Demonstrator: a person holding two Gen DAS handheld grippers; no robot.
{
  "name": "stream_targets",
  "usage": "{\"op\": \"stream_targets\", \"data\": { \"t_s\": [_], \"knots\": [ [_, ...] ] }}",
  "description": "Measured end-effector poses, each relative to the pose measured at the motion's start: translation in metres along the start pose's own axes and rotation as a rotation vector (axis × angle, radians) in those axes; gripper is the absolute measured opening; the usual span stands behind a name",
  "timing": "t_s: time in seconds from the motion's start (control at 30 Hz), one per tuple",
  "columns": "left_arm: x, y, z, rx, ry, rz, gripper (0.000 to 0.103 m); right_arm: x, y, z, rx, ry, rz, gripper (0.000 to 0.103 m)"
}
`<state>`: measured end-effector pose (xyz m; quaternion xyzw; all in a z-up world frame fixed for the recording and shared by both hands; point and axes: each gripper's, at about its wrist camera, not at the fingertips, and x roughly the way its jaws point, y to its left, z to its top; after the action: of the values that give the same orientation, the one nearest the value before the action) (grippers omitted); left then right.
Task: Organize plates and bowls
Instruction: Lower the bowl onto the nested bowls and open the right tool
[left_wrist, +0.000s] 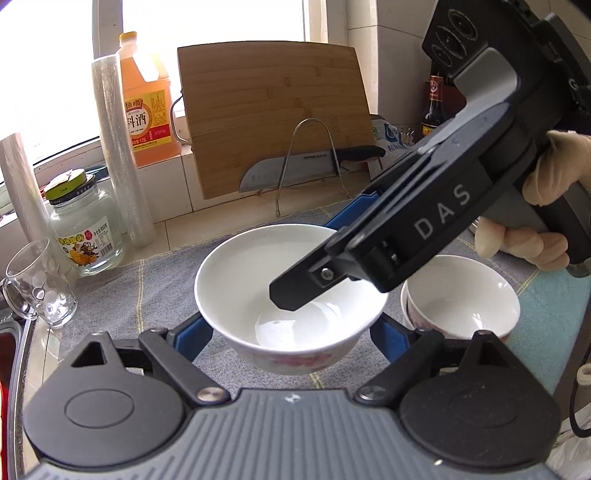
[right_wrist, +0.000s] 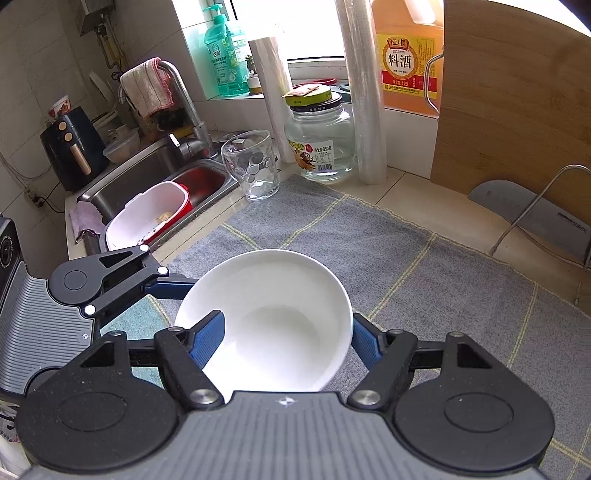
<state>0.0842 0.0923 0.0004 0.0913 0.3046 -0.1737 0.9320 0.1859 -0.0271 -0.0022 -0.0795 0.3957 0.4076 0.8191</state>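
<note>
A white bowl (left_wrist: 236, 280) with a pink flower print hangs just above the grey checked cloth (left_wrist: 166, 280). My left gripper (left_wrist: 291, 332) is shut on its lower body, a blue pad on each side. My right gripper (left_wrist: 310, 262) reaches in from the upper right and straddles the far rim. One finger is inside the bowl and the other outside, neither clearly pressing. In the right wrist view the same bowl (right_wrist: 280, 317) sits between the right gripper's (right_wrist: 288, 321) fingers. The left gripper's finger (right_wrist: 170, 288) is against its left side. Two nested bowls (left_wrist: 461, 295) stand on the cloth to the right.
A glass cup (right_wrist: 255, 166), a lidded jar (right_wrist: 321, 144) and film rolls stand at the cloth's (right_wrist: 406, 258) far left edge. The sink (right_wrist: 147, 177) with a white basket lies beyond. A cutting board (left_wrist: 273, 110) and a knife (left_wrist: 295, 166) lean in a wire rack behind. A gloved hand (left_wrist: 535, 221) holds the right gripper.
</note>
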Motion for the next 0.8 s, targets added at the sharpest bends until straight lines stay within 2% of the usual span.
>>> {"op": "stream_targets", "data": {
  "t_s": [0.63,0.8],
  "knots": [
    [0.004,-0.061,0.022,0.104,-0.043,-0.144,0.091,-0.076,-0.024,-0.055,0.097,-0.047,-0.13,0.078],
    [0.008,-0.073,0.025,0.12,-0.031,-0.182,0.091,-0.091,-0.029,-0.067,0.118,-0.053,-0.152,0.078]
  ]
}}
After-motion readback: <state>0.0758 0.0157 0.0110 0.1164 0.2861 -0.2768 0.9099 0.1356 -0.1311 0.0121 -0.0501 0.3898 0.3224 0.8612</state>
